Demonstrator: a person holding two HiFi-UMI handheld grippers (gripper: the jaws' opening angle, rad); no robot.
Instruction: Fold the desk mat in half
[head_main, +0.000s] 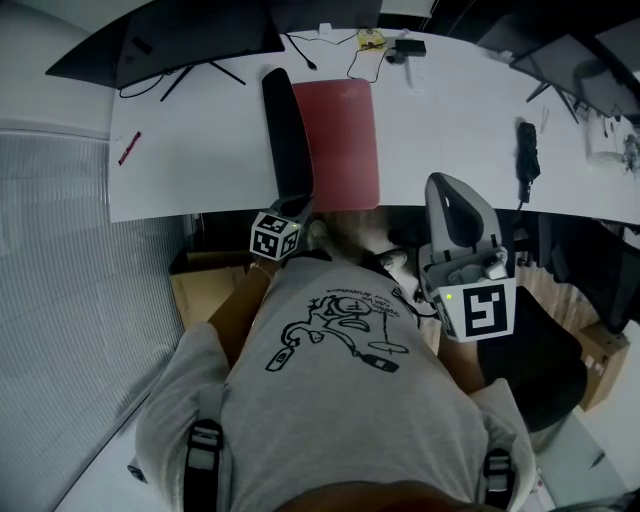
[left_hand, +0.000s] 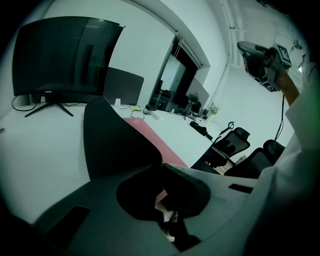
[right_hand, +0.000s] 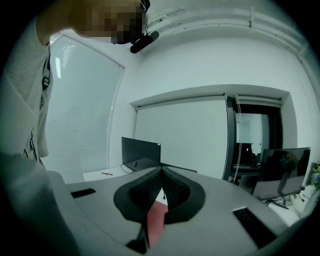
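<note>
Fold under way: left gripper (left_hand: 161, 164), clamped on the raised edge of the desk mat (head_main: 345, 140), must next carry it rightward; right gripper (right_hand: 161, 172) closed, empty.

The left tool (head_main: 302, 209) holds the desk mat (head_main: 345, 150), its black-backed left side raised off the table (head_main: 200, 170).

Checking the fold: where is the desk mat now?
Head view: the desk mat lies at the middle of the white desk, red face up, its left side raised black-side out in the left gripper, right of the red pen.
</note>
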